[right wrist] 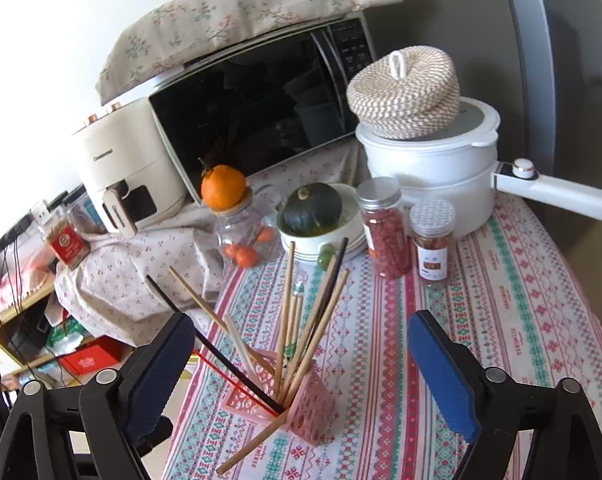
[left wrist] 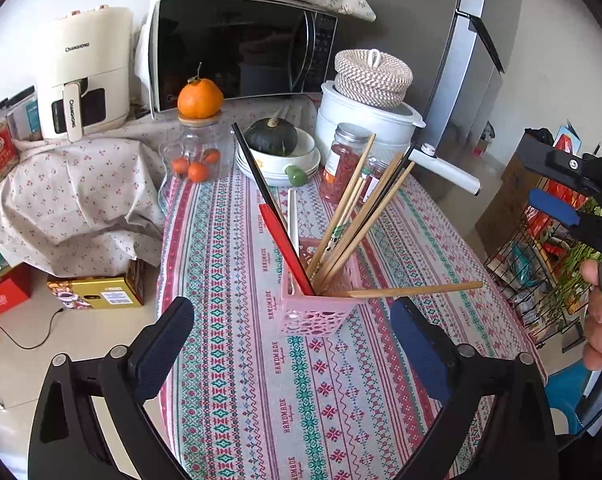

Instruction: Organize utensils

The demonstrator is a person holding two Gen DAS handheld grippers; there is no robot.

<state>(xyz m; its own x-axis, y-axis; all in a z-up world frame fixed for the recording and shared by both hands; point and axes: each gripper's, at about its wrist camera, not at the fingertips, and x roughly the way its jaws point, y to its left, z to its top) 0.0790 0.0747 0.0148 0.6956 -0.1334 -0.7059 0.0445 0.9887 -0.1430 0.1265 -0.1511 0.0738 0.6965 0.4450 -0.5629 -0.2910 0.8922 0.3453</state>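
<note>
A pink perforated holder (left wrist: 313, 314) stands on the patterned tablecloth (left wrist: 237, 380). It holds several chopsticks: wooden ones (left wrist: 361, 216), a black one (left wrist: 257, 176), a red one (left wrist: 285, 248) and a white one (left wrist: 293, 216). One wooden chopstick (left wrist: 413, 291) lies tilted over the rim and pokes out sideways. My left gripper (left wrist: 291, 316) is open, its tips either side of the holder's near face, touching nothing. In the right wrist view the holder (right wrist: 297, 404) sits just beyond my right gripper (right wrist: 301, 322), which is open and empty. The tilted chopstick (right wrist: 253, 448) points toward the table's near edge.
Behind the holder stand a bowl with a green squash (right wrist: 313, 210), two red-filled jars (right wrist: 385, 232), a glass jar topped by an orange (right wrist: 225, 188), a white pot (right wrist: 433, 168) with a long handle, a microwave (left wrist: 237, 48) and an air fryer (left wrist: 81, 72). A wire rack (left wrist: 541, 264) stands at the table's right.
</note>
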